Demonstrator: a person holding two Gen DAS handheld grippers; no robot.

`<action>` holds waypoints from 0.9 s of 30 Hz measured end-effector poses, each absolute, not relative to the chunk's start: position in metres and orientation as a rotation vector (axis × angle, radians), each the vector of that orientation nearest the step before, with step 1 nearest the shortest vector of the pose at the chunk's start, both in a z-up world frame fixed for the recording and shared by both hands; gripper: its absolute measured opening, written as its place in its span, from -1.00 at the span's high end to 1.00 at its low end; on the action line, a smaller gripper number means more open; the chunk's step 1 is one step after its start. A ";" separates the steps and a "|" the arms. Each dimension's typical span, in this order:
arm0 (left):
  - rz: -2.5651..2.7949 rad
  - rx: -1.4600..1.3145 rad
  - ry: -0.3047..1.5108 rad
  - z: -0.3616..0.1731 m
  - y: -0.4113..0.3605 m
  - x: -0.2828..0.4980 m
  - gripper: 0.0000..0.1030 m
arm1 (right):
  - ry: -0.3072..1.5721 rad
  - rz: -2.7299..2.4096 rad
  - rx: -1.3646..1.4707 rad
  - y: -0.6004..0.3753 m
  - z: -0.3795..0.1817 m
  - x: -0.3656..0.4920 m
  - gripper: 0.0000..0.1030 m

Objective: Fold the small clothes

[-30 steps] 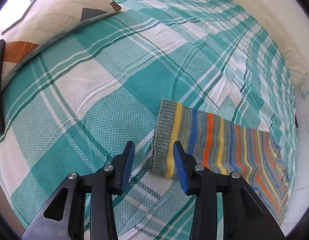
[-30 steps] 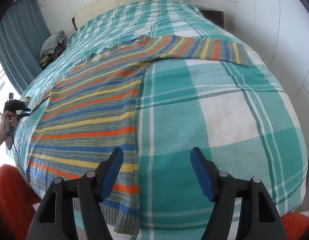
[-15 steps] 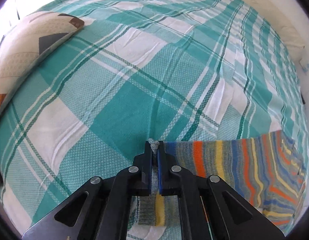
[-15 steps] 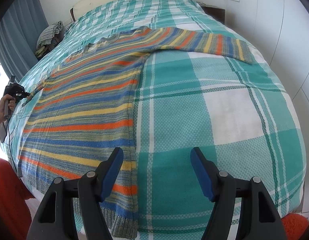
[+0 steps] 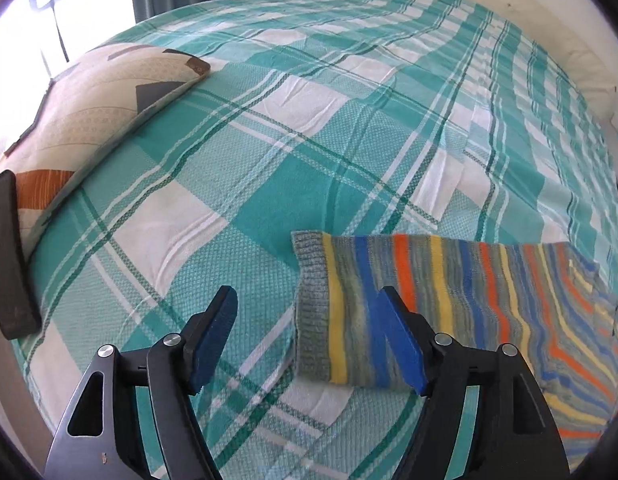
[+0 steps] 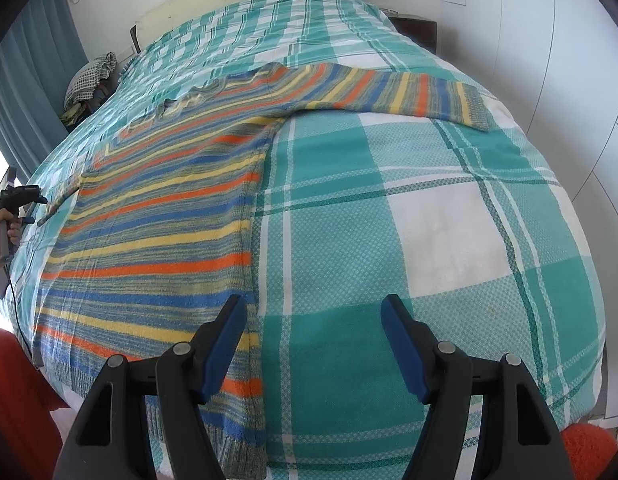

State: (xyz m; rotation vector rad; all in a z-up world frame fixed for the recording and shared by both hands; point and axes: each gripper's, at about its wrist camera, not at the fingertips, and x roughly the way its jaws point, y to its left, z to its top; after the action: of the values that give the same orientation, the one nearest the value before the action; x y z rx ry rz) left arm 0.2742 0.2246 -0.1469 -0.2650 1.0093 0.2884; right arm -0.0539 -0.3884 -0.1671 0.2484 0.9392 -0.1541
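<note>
— Sweater: where does it lie?

— Spread flat on the checked bedspread, stripes of orange, blue and yellow. Its body covers the left part of the bed in the right wrist view, the grey hem hanging over the near edge. One sleeve stretches out sideways toward the wall, its grey cuff resting on the cover.

— And the other sleeve?

— In the left wrist view it lies straight across the bedspread, with its grey cuff just beyond the tips of the left gripper.

— Is that gripper holding the cuff?

— No. Its jaws are opening; the cuff lies flat on the cover below and beyond them, and the blue pads press on nothing. One finger overlaps the sleeve in the picture only.

— The right gripper?

— Spread wide and empty, hovering over the sweater's side edge and the bare cover beside it.

— Anything else nearby?

— A patterned pillow lies at the far left of the bed. A hand holds the left tool at the bed's edge.
</note>
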 end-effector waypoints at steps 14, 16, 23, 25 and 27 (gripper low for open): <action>-0.065 -0.146 1.074 -0.171 0.093 0.090 -0.72 | 0.856 -0.299 0.218 -0.402 -0.139 -0.069 -0.48; -0.035 -0.146 1.056 -0.166 0.100 0.099 -0.80 | 0.843 -0.348 0.212 -0.413 -0.138 -0.067 -0.51; 0.073 -0.089 1.072 -0.205 0.130 0.134 -0.99 | 0.888 -0.490 0.269 -0.456 -0.171 -0.047 -0.59; 0.075 -0.098 1.039 -0.206 0.131 0.127 -0.99 | 0.968 -0.489 0.341 -0.467 -0.195 -0.043 -0.65; 0.086 -0.078 1.036 -0.206 0.127 0.125 -0.99 | 0.949 -0.470 0.368 -0.470 -0.201 -0.045 -0.78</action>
State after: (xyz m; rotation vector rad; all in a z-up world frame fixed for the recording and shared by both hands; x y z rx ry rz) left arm 0.1252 0.1274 -0.2060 -0.0781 1.0364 0.0864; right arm -0.0448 -0.4702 -0.2014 0.3680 0.9490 -0.4698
